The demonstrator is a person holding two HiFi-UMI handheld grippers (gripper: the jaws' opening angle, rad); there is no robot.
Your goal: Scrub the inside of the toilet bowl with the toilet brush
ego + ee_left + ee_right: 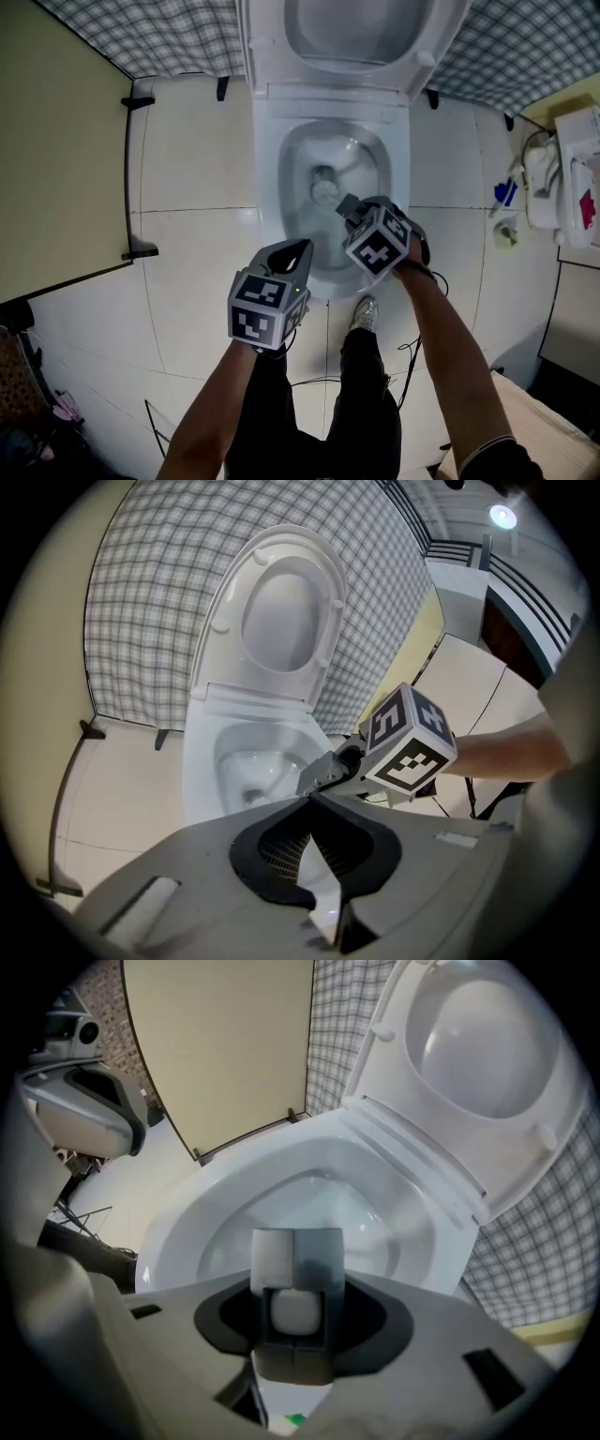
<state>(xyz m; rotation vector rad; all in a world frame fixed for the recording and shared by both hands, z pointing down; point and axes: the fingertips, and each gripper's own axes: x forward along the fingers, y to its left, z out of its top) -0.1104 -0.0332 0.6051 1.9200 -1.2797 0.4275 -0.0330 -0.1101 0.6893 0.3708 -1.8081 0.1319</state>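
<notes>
Pinched tight and closest to the lens, the toilet brush (295, 1312) shows only as a white rounded handle, held between the two fingers (323, 1258) of my right gripper (298, 1256). Both pads press on it and there's no gap either side. That gripper hangs over the front right of the toilet bowl (267, 173), nose pointing down toward the bottom of the basin. A pale round shape sits at the bottom of the bowl, just beyond the jaw tips. I can't tell whether that's the brush head. My left gripper (298, 251) hovers just off the bowl's front left edge. Its fingers (281, 841) meet at the tips with nothing between them. Behind the bowl, the seat and lid (361, 33) stand raised. Pale floor tiles (187, 253) spread either side of the bowl, with checked wall (141, 37) behind it and a cream partition (56, 141) off to its left.
</notes>
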